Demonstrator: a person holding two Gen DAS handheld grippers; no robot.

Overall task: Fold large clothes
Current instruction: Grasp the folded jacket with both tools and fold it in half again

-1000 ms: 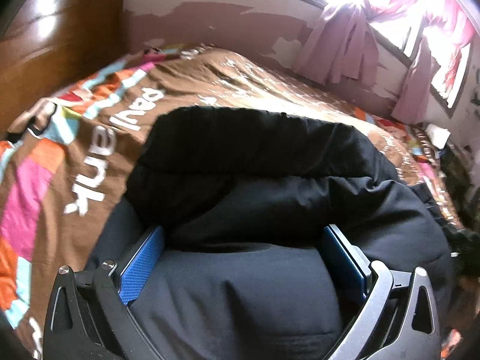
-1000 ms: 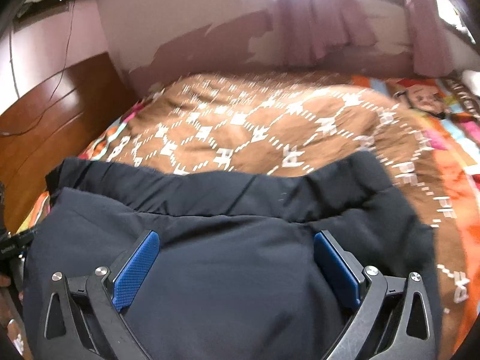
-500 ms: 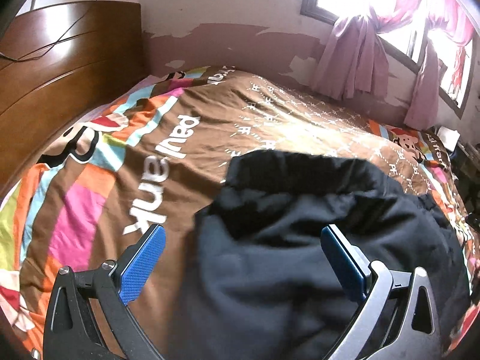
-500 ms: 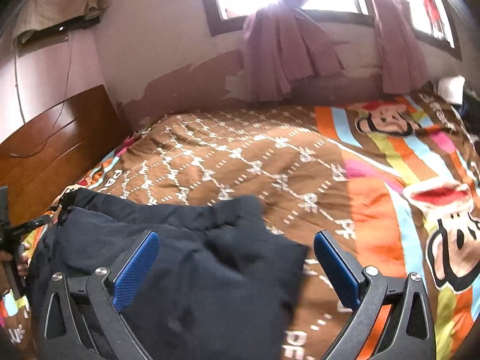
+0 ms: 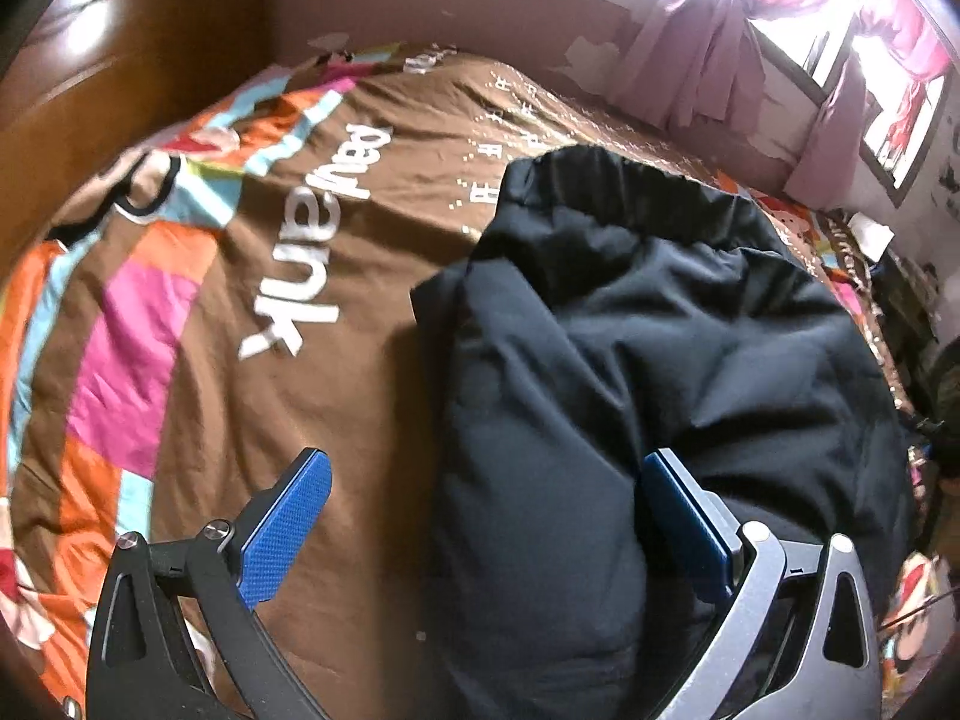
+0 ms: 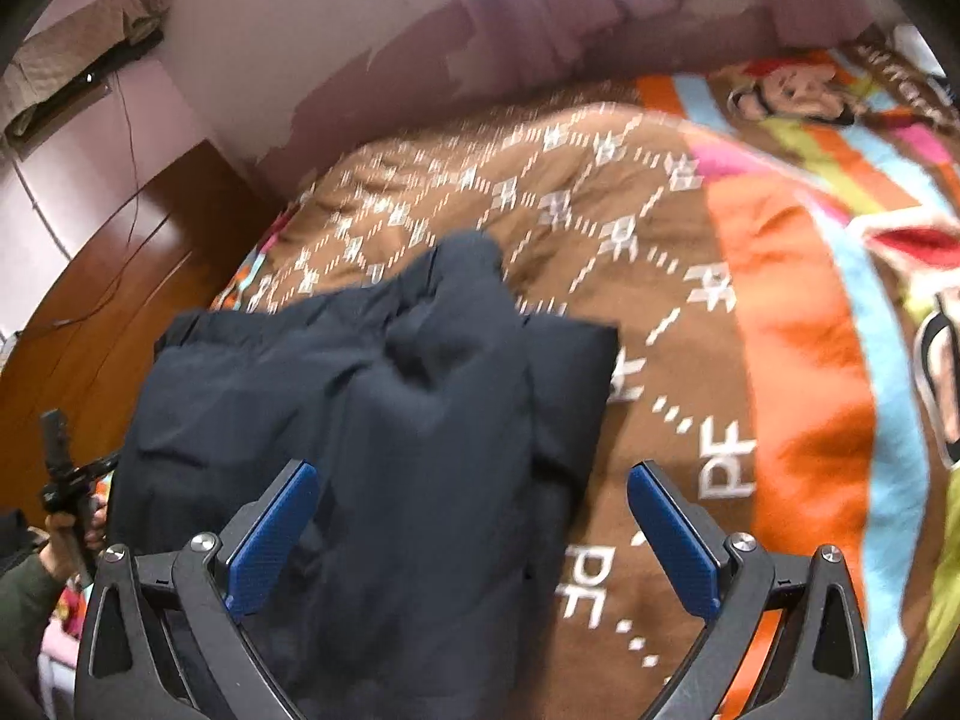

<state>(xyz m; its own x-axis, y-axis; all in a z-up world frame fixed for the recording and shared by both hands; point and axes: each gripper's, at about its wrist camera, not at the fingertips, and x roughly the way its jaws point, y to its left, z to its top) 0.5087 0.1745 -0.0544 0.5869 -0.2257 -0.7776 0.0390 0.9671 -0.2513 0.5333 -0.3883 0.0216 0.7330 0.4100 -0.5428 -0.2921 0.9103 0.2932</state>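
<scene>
Brown quilt [image 5: 372, 360], patched with pink, orange and pale-blue blocks and white lettering, covers the whole bed [image 6: 780, 276] and fills most of both views. A wooden headboard [image 5: 120, 78] rises at ten o'clock in the left wrist view, and pink curtains [image 5: 708, 60] hang by a bright window at one o'clock.

On the quilt lies the dark padded jacket [image 5: 630, 360], bundled into a thick, roughly folded heap. In the left wrist view it spreads from the centre toward four o'clock; in the right wrist view the jacket [image 6: 372, 408] sits from the centre toward eight o'clock.

The left gripper [image 5: 486, 534] hangs over the jacket's near edge with its jaws spread wide, holding nothing: one blue pad is above bare quilt, the other against the dark cloth. The right gripper [image 6: 474, 534] also has its jaws wide apart and empty, the jacket's end lying below between them.

At eight o'clock in the right wrist view, a hand [image 6: 66, 534] grips a black handle.
</scene>
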